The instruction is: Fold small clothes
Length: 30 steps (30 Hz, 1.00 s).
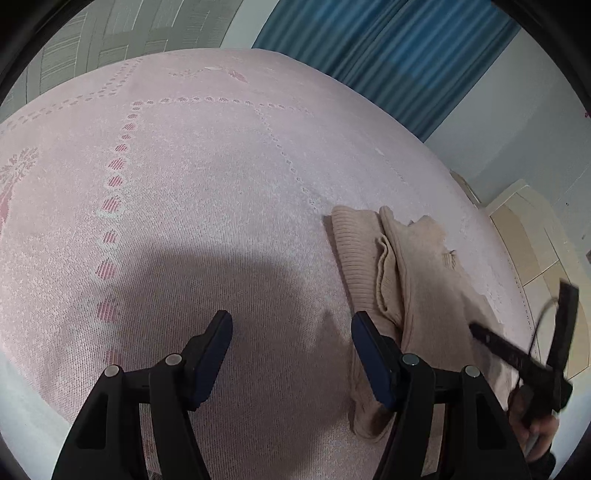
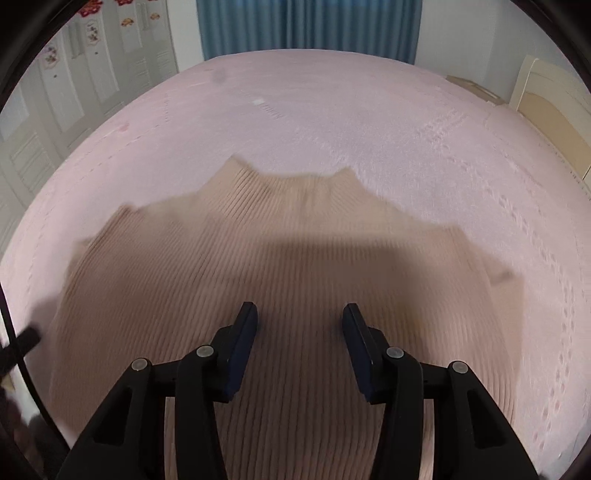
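A beige ribbed sweater lies flat on the pink bedspread, collar towards the far side. My right gripper hovers over its middle, open, with nothing between the pads; this view is blurred by motion. In the left wrist view the sweater lies at the right, with folds along its near edge. My left gripper is open over bare bedspread, its right finger just above the sweater's left edge. The right gripper's fingers and a hand show at the lower right, over the sweater.
A blue curtain hangs behind the bed. White wardrobe doors stand at the left and a cream headboard at the right. The bedspread stretches wide to the left of the sweater.
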Each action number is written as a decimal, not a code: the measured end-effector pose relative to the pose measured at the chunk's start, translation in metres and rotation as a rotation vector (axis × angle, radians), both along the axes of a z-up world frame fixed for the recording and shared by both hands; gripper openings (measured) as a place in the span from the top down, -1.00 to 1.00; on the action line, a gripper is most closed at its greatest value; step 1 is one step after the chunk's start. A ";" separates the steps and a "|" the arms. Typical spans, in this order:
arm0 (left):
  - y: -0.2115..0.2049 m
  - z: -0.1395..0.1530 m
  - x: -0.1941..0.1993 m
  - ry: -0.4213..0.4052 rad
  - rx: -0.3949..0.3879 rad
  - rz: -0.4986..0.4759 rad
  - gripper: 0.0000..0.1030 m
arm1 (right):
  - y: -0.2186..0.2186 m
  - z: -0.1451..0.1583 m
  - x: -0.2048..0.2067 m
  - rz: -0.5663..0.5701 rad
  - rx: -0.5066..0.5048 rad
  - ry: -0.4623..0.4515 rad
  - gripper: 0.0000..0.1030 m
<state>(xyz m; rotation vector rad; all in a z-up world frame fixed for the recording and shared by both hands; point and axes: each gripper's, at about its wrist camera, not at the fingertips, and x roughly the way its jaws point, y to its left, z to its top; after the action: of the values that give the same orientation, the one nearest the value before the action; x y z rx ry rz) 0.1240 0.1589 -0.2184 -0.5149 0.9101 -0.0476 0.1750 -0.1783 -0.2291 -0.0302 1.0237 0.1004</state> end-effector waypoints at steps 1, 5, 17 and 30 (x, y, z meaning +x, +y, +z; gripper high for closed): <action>0.000 0.000 -0.002 -0.001 -0.005 -0.004 -0.26 | 0.000 0.001 -0.009 0.007 -0.007 -0.004 0.08; -0.006 0.001 -0.012 0.002 -0.003 -0.034 -0.26 | 0.004 0.002 -0.056 0.048 -0.048 -0.023 0.08; -0.040 0.010 -0.042 -0.011 -0.020 -0.187 -0.26 | -0.018 0.004 -0.138 0.095 0.041 -0.002 0.08; -0.072 0.002 -0.029 0.076 0.042 -0.226 -0.23 | -0.093 0.024 -0.142 -0.070 0.173 -0.132 0.08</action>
<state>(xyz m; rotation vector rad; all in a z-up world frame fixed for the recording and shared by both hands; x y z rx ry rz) 0.0952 0.0871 -0.2163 -0.3746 1.0391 -0.2146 0.0333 -0.2711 -0.2049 0.1544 0.8803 0.1209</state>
